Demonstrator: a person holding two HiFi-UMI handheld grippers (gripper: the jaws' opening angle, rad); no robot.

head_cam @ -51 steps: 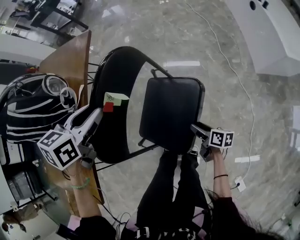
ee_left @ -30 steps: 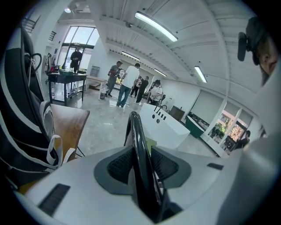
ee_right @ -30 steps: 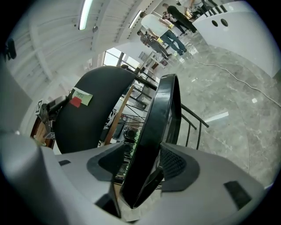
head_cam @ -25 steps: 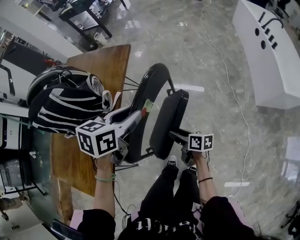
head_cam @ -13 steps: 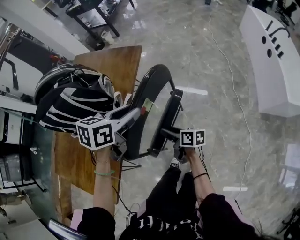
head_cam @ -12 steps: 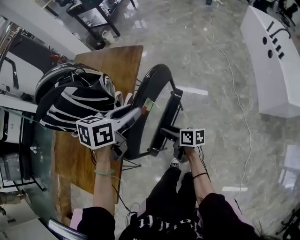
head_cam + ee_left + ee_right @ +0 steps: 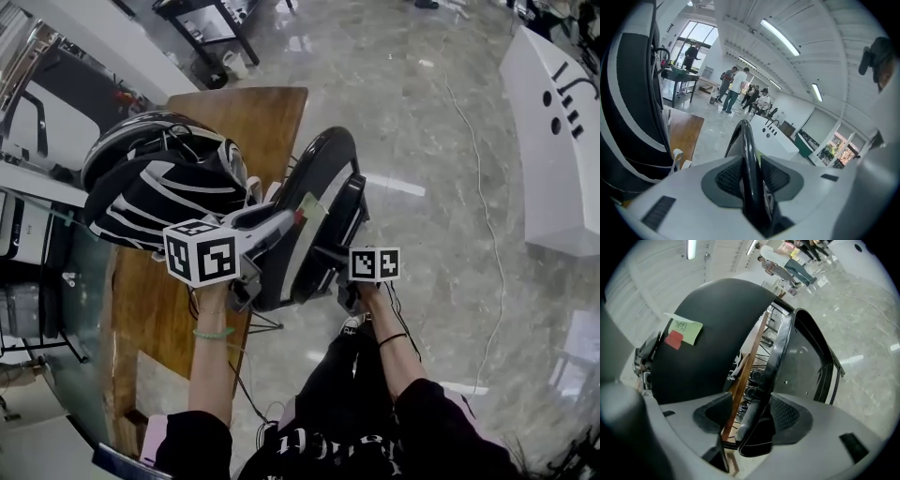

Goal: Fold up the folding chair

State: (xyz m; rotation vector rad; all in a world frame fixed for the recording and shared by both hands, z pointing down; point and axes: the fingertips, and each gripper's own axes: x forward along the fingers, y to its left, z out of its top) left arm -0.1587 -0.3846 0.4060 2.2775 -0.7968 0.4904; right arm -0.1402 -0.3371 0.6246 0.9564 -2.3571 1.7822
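Note:
The black folding chair stands nearly flat, its seat (image 7: 349,211) swung up close to the curved backrest (image 7: 323,173). My left gripper (image 7: 286,225) is at the backrest's side, and its pads (image 7: 726,178) are shut on the thin black backrest rim (image 7: 747,150). My right gripper (image 7: 328,258) is at the seat's near edge. That seat edge (image 7: 776,366) lies between the jaws against one pad (image 7: 787,416), while a gap shows at the other pad. Green and red sticky notes (image 7: 682,331) are stuck on the backrest (image 7: 708,362).
A wooden table (image 7: 272,112) stands right behind the chair and carries a black bag with white stripes (image 7: 159,178). A white counter (image 7: 562,141) is at the right, and a cable (image 7: 483,187) runs over the marble floor. People stand far off (image 7: 733,89).
The seat has swung up from flat until it stands close against the backrest. My right gripper moved left and up with it. My left gripper shifted slightly along with the backrest.

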